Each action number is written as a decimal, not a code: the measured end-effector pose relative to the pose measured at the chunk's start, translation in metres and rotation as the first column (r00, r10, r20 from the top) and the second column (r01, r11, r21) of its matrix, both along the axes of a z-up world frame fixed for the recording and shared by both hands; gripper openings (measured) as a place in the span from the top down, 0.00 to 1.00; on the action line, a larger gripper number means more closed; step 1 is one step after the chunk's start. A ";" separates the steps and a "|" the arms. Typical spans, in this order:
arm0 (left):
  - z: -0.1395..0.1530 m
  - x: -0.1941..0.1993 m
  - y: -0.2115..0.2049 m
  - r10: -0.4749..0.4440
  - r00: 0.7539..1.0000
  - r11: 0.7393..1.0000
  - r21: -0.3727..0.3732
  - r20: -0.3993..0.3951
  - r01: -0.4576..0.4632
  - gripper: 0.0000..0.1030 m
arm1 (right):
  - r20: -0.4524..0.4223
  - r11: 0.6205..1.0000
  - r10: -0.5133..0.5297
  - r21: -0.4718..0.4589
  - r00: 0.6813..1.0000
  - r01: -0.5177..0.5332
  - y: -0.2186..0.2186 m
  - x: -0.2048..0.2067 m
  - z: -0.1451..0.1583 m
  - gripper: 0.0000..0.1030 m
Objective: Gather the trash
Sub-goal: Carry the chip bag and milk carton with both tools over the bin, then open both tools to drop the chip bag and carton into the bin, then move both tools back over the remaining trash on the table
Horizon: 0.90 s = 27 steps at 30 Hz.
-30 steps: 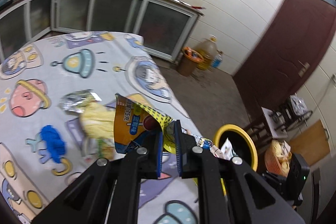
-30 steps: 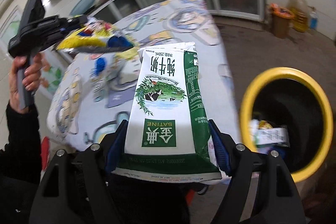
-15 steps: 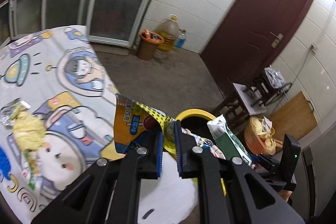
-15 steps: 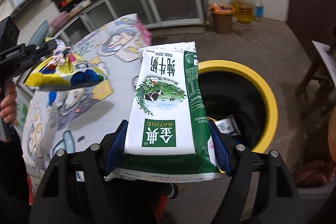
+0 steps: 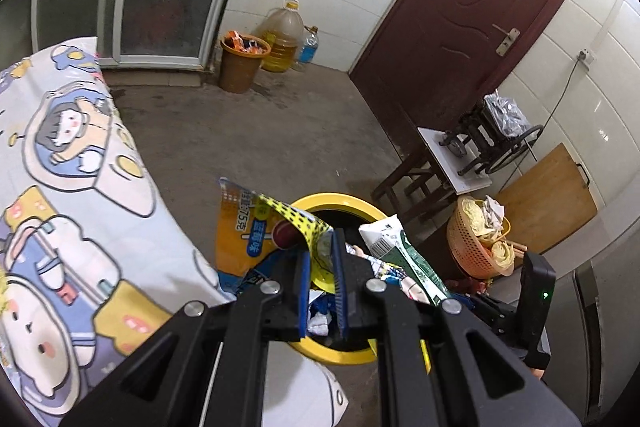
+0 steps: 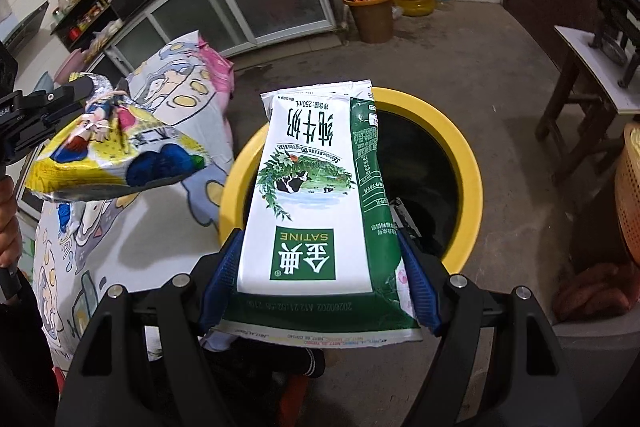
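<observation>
While the left gripper keeps its blue pads pressed almost together on a yellow and orange snack wrapper, the right gripper has its pads set wide against the two sides of a green and white milk carton. In the right wrist view the carton lies flat between the pads and reaches forward over the near rim of the yellow bin, so its far end hangs above the dark opening. Some packaging shows inside the bin, beside the carton's right edge. The wrapper is held in the air to the left of the bin, above the edge of the table with the cartoon cloth, and it does not touch the carton. In the left wrist view the wrapper stands up from the pads, with the bin just behind it and the carton to its right. A hand grips the left tool at the picture's left edge. On the floor near the cabinet stand an orange bucket and a large oil bottle.
</observation>
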<state>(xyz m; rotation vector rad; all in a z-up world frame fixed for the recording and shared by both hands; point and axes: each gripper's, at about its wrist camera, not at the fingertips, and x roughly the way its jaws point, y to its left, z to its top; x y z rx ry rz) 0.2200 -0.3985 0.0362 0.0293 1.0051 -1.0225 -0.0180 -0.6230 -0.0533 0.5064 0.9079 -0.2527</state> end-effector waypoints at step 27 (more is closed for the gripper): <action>0.002 -0.011 0.007 0.077 0.987 0.997 -0.038 0.141 -0.072 0.34 | 0.076 0.999 -0.042 0.001 0.996 0.042 -0.019 -0.035 0.019 0.23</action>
